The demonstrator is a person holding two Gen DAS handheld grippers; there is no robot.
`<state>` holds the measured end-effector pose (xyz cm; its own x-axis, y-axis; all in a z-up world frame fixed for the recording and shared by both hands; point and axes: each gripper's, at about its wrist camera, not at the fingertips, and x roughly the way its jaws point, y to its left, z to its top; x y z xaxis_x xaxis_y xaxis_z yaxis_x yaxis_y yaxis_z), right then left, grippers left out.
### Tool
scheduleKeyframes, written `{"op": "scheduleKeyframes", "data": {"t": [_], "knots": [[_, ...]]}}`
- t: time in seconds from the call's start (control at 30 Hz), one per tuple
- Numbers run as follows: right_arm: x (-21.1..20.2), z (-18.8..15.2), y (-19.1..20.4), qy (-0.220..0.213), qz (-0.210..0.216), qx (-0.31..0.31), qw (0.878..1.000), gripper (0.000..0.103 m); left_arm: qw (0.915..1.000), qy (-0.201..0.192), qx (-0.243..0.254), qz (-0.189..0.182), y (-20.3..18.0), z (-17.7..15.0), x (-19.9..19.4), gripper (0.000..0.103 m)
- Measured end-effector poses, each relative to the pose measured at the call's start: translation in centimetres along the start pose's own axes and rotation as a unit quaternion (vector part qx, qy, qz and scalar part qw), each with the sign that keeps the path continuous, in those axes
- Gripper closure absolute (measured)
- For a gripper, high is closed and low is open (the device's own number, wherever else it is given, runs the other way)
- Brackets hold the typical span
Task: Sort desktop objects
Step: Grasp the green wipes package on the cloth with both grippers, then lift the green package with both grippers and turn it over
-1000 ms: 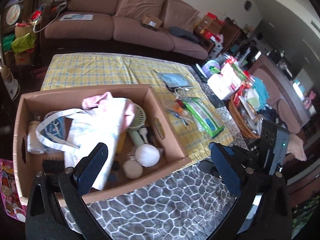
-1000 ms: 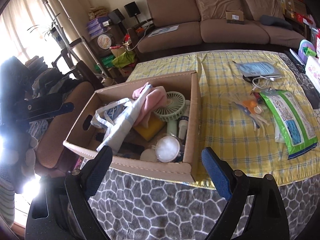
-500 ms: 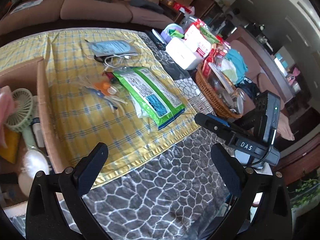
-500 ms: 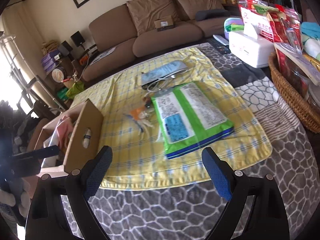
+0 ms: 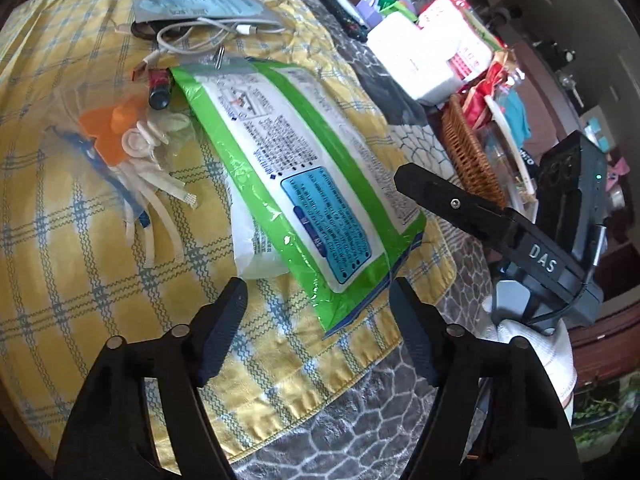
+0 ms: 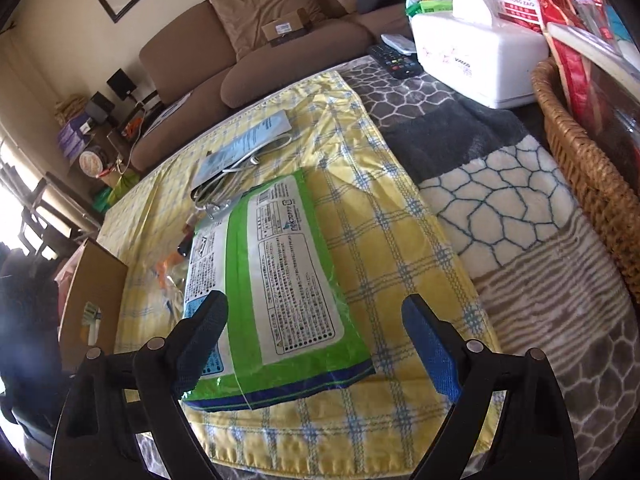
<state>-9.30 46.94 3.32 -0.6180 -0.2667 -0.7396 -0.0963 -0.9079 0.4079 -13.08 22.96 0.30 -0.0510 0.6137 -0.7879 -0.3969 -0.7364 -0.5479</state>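
Note:
A green and white plastic pack [image 5: 304,184] lies flat on the yellow checked cloth [image 5: 80,280]; it also shows in the right wrist view [image 6: 276,292]. My left gripper [image 5: 320,320] is open, hovering just above the pack's near end. My right gripper [image 6: 316,340] is open over the pack's near end; its black body shows in the left wrist view [image 5: 500,224]. A clear bag with orange and white items [image 5: 132,148], a white cable [image 5: 200,32] and a grey-blue pouch [image 5: 200,4] lie beyond.
A cardboard box [image 6: 92,304] stands at the cloth's left end. A wicker basket [image 6: 588,152], a white tissue box [image 6: 476,60] and a remote [image 6: 394,65] sit to the right on the grey patterned blanket [image 6: 560,320]. A brown sofa [image 6: 260,40] is behind.
Both grippers have swung right, away from the cardboard box, and come down close over the green and white pack. Both stay open.

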Motion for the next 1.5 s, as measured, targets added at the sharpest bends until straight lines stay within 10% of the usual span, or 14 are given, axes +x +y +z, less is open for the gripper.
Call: {"op": "scheduleKeyframes", "data": {"t": [0.53,0.83,0.93,1.1,1.17,1.37,1.5], "knots": [[-2.8,-5.5,6.0,0.054,0.091,-0.012,0.994,0.03,0.9962,0.007,0.087,-0.002,-0.8,-6.2,-5.5,0.055],[-5.0,-8.7,7.8,0.054,0.136,0.025,0.989,0.036,0.9959,-0.002,0.086,0.027,0.2,-9.5,-8.4,0.043],[-5.5,-8.7,8.6,0.049,0.148,0.032,0.987,0.036,0.9803,-0.037,0.161,0.108,-1.6,-10.7,-9.2,0.034],[-5.7,-7.6,10.1,0.041,0.177,0.041,0.983,0.036,0.9051,-0.12,0.328,0.243,-5.4,-13.6,-9.3,0.019],[-5.6,-7.0,11.0,0.037,0.176,0.034,0.983,0.036,0.8877,-0.144,0.341,0.274,-6.0,-13.0,-8.5,0.018],[-4.9,-5.4,13.0,0.03,0.218,0.039,0.975,0.036,0.9269,-0.136,0.281,0.209,-4.0,-11.1,-7.4,0.024],[-4.5,-4.8,12.3,0.022,0.15,0.012,0.988,0.036,0.9397,-0.139,0.248,0.19,-2.0,-11.6,-8.0,0.022]]}}
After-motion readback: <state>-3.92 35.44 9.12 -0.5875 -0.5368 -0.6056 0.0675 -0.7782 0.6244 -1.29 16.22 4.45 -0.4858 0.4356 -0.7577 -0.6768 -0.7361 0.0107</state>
